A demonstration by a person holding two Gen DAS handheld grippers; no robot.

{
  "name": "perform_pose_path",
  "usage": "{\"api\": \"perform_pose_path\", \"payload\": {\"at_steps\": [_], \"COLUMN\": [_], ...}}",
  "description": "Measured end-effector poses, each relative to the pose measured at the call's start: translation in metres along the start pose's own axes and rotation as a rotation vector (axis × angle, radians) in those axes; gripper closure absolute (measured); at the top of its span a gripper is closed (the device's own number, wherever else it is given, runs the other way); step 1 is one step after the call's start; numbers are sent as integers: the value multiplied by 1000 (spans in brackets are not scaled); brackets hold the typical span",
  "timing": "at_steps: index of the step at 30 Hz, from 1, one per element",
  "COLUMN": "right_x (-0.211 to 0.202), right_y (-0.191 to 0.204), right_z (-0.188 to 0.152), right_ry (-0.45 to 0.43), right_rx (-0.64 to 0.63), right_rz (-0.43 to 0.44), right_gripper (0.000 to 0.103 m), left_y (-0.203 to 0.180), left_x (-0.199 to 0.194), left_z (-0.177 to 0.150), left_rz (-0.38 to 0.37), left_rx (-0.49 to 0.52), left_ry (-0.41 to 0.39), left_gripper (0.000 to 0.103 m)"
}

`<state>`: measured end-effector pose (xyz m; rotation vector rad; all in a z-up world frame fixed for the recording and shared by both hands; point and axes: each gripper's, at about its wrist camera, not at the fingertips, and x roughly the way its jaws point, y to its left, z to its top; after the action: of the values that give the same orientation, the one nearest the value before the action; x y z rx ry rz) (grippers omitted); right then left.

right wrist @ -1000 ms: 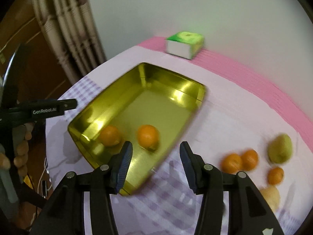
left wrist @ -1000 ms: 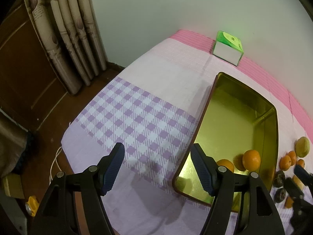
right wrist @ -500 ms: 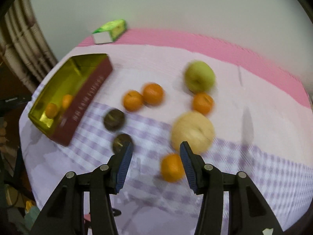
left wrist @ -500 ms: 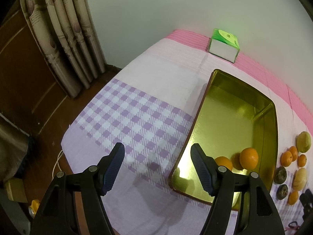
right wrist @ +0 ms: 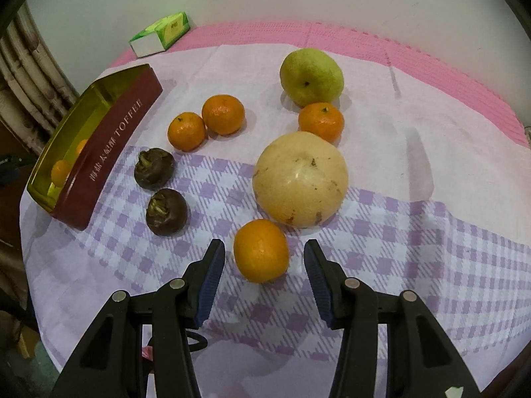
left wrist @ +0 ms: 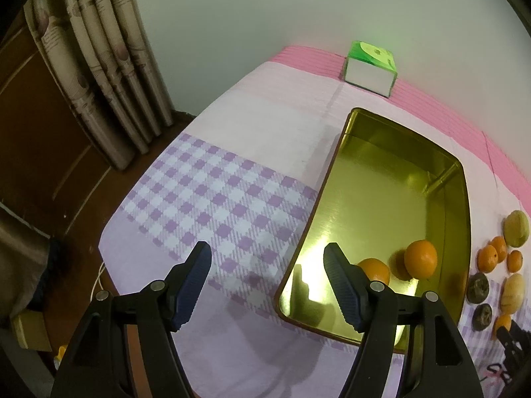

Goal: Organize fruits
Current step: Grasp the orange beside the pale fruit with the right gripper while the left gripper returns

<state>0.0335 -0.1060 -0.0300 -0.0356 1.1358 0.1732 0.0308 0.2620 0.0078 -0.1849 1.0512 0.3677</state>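
Fruit lay scattered on my checked purple-and-white cloth (right wrist: 381, 252), beside the gold tin (right wrist: 109, 152) with the dark red wall that stood at the left of the spread. Inside the tin (left wrist: 381, 199) two oranges (left wrist: 420, 258) sat close together near its front end. Largest of the loose pieces was the pale yellow pear (right wrist: 300, 179), then the green pear (right wrist: 311, 77) behind it with a small orange (right wrist: 321, 122) between the two. Two more small oranges (right wrist: 223, 114) touched each other near the tin, and two dark brown fruits (right wrist: 166, 211) lay in front of those. My right tongs (right wrist: 264, 273) stood parted around the nearest orange (right wrist: 261, 250), pads clear of its skin on both sides. My left tongs (left wrist: 267, 282) hung parted and empty over the cloth, at the tin's front left corner.
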Motion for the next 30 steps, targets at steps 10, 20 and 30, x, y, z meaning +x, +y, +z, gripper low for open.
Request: {"api": "perform_pose_path", "payload": {"at_steps": [10,20,30], "right_x": [15,19,13], "right_y": [4,12,-13], "right_z": [0,2,3], "right_ry": [7,0,6], "right_rx": [-5,-29,38], "right_rz": [5,5,-64], "right_gripper": [65,70,70], "left_y": [-23,-82,-165], "left_x": [-5,-14,-26], "left_z": [-7,-26,-45], "left_rz": [7,-60,-173], "left_rx": [75,201,377], "left_ry": [-4,15,24], "left_gripper": [32,32,31]}}
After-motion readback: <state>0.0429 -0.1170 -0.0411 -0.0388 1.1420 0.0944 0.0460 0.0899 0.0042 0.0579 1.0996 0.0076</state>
